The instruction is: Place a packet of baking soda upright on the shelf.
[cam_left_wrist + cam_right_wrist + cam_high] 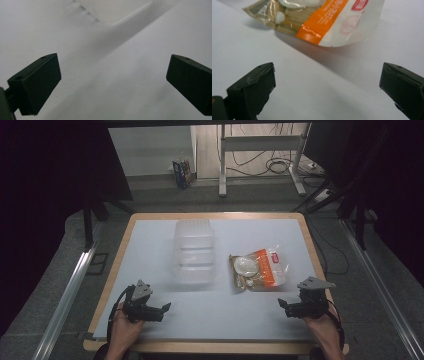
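We saw the desk [150, 320], white-topped with a wooden rim, stretching out ahead of both grippers and carrying everything. The largest thing on it was a clear plastic container [194, 251], which lay ahead of the left gripper [165, 308] and somewhat to its right, well apart from it; in the left gripper view only a pale corner of that container [112, 11] reached in at the top, beyond the jaws. Next in size was the snack bag [259, 268], clear with an orange band and a white end, lying flat ahead of the right gripper [282, 305] and a little to its left, near it but not touching. In the right gripper view the bag [322, 20] sat just beyond the jaws with bare desk between. The left gripper rested low at the near edge, held in the person's left hand [122, 330], its jaws spread wide with nothing between them. The right gripper, held in the right hand [325, 327], likewise stood wide apart over bare desk and gripped nothing.
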Motion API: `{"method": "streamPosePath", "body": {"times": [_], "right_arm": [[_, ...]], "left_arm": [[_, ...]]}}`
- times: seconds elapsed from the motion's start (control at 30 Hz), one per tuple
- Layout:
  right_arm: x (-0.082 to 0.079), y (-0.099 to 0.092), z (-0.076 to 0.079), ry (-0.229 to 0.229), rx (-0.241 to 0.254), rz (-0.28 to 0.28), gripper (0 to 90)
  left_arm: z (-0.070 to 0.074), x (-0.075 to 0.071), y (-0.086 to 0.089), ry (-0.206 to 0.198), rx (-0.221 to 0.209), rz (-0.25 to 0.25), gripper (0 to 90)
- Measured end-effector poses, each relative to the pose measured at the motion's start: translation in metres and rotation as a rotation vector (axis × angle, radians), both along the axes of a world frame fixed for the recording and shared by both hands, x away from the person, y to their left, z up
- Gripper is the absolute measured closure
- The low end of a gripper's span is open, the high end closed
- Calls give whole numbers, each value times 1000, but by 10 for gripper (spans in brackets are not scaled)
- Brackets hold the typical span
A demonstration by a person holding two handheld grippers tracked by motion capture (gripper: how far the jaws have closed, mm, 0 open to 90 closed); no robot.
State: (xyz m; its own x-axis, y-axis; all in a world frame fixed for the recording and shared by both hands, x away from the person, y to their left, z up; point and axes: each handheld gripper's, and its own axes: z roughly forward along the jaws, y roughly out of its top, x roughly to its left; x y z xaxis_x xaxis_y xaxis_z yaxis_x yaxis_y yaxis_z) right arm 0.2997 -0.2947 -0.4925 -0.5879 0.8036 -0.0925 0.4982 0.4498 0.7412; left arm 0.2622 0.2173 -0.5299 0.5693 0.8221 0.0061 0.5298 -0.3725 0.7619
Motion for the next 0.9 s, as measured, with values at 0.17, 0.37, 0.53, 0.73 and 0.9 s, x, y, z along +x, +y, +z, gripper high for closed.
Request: {"method": "streamPosePath", "body": {"times": [0.17, 0.37, 0.53, 0.73, 0.9], "right_arm": [[4, -3, -4, 37, 5, 7, 0], [8, -5, -7, 36, 25, 23, 0], [10, -6, -8, 47, 33, 25, 0], [11, -5, -7, 50, 14, 8, 0], [12, -4, -6, 44, 3, -7, 0]], "left_arm": [[-1, 2, 3, -1, -17, -4, 0], [-1, 2, 2, 4, -25, -19, 0], [-1, 3, 3, 3, -30, -20, 0], [-2, 3, 1, -10, -8, -40, 0], [-3, 2, -3, -30, 32, -64, 0]]}}
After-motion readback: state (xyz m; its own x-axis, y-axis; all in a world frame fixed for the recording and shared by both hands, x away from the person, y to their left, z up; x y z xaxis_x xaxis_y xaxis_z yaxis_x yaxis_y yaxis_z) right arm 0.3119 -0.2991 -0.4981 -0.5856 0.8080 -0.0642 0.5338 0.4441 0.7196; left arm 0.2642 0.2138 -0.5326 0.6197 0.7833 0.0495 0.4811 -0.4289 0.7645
